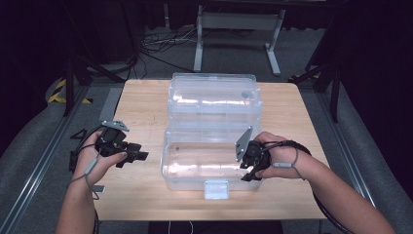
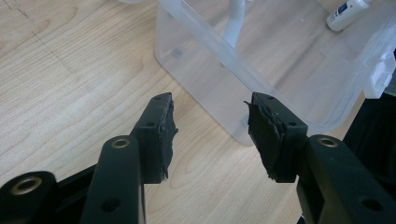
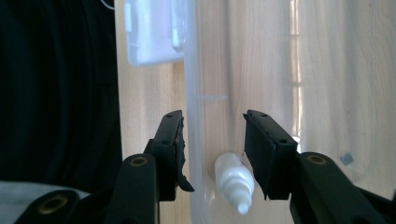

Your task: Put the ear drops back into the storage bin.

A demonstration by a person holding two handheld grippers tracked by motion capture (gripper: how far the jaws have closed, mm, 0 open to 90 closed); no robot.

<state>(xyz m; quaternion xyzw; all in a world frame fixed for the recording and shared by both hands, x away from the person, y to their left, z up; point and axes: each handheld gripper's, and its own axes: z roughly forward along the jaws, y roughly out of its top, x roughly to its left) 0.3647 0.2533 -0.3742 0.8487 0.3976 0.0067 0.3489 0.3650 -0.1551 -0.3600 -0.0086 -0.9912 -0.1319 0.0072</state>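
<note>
A clear plastic storage box (image 1: 170, 168) stands open on the wooden table (image 1: 146, 102), its lid (image 1: 214, 92) tipped back. My right gripper (image 1: 251, 171) is at the box's front right corner. In the right gripper view its jaws (image 3: 212, 116) stand apart astride the box's front wall (image 3: 194, 70). A small white bottle (image 3: 233, 179) lies inside the box between them, and neither pad touches it. My left gripper (image 1: 139, 156) hovers over the table left of the box. Its jaws (image 2: 210, 100) are open and empty, aimed at the box's corner (image 2: 233, 130). The bottle (image 2: 348, 11) lies far inside.
A white latch (image 1: 216, 189) hangs from the box's front edge, seen also as the latch (image 3: 152, 30) in the right gripper view. Bare table lies left and right of the box. Beyond the table are a white metal frame (image 1: 238, 29) and cables (image 1: 160, 41) on the floor.
</note>
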